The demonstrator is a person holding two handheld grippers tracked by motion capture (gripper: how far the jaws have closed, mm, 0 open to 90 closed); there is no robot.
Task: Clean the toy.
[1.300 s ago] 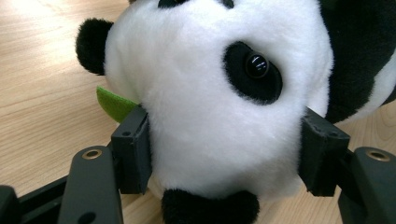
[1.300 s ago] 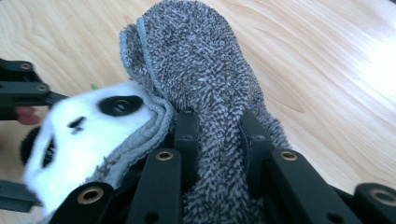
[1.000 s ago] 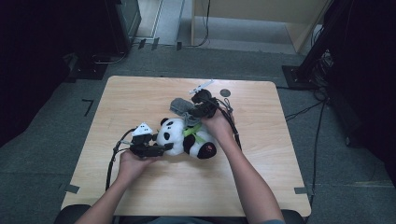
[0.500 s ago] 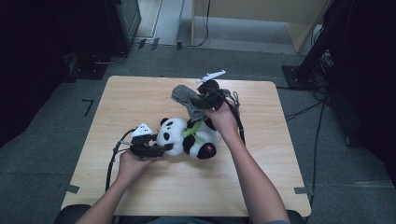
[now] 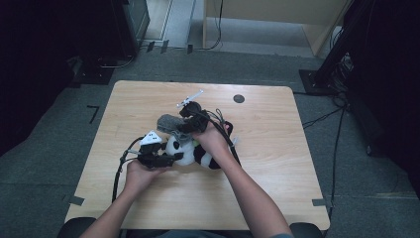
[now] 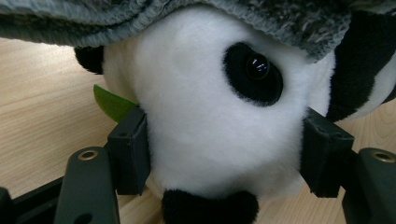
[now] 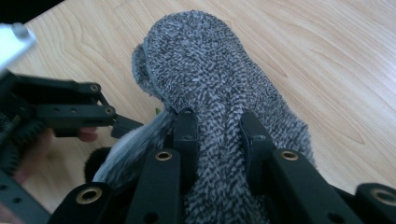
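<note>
- Panda toy (image 5: 194,152) lies on the table (image 5: 277,148); left gripper (image 6: 224,154) clamps its head.
- Right gripper (image 7: 217,135) pinches the grey sock (image 7: 210,79) just above the panda toy's head.

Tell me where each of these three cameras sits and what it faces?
High view: above the table, looking down; both forearms, left gripper, right gripper.
Left gripper view: between its jaws, facing the toy panda.
Right gripper view: along its jaws, pinching the grey sock.
Shared: all show panda and sock.
</note>
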